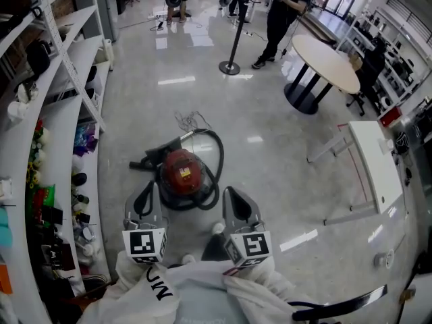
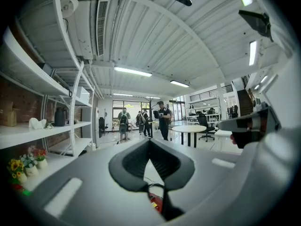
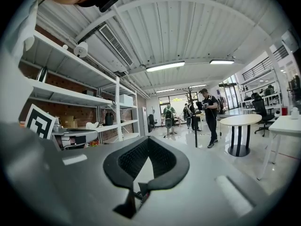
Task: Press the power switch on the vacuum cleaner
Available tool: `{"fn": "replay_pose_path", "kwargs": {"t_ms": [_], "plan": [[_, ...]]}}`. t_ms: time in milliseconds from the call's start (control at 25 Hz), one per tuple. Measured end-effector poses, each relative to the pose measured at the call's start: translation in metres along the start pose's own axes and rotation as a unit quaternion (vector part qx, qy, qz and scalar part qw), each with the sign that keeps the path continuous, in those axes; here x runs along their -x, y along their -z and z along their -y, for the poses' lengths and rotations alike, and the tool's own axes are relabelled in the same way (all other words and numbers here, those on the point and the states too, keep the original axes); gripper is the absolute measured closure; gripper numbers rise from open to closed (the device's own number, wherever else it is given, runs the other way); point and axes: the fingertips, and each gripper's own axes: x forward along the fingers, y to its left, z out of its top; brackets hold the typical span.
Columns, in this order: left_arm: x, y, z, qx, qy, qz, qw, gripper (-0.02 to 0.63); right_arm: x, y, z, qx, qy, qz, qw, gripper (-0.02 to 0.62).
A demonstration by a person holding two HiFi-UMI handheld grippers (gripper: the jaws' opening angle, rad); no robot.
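Note:
A red canister vacuum cleaner (image 1: 181, 169) lies on the glossy floor, its black hose (image 1: 217, 155) looped round it and its nozzle (image 1: 145, 160) pointing left. My left gripper (image 1: 144, 196) hovers just short of its near-left side, and my right gripper (image 1: 233, 198) hovers near its right side; neither touches it. In both gripper views the jaws meet at their tips with nothing between them: left gripper (image 2: 149, 142), right gripper (image 3: 147, 140). A sliver of the red vacuum cleaner (image 2: 155, 202) shows through the left jaws' gap. I cannot make out the power switch.
White shelving (image 1: 64, 133) with small items runs along the left. A thin wire tangle (image 1: 191, 120) lies beyond the vacuum. A stanchion post (image 1: 230, 66), a round table (image 1: 327, 59) and a white desk (image 1: 374, 164) stand farther off, with people (image 1: 280, 12) at the back.

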Motion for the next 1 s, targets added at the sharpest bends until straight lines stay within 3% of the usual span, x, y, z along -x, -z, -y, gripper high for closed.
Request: {"fn": "replay_pose_path", "kwargs": {"t_ms": [1000], "plan": [[-0.092,-0.011,0.038,-0.025,-0.061,-0.032,0.9973,0.606,-0.077,-0.01,0.089,-0.027,-0.076,-0.016,0.997,0.594]]}}
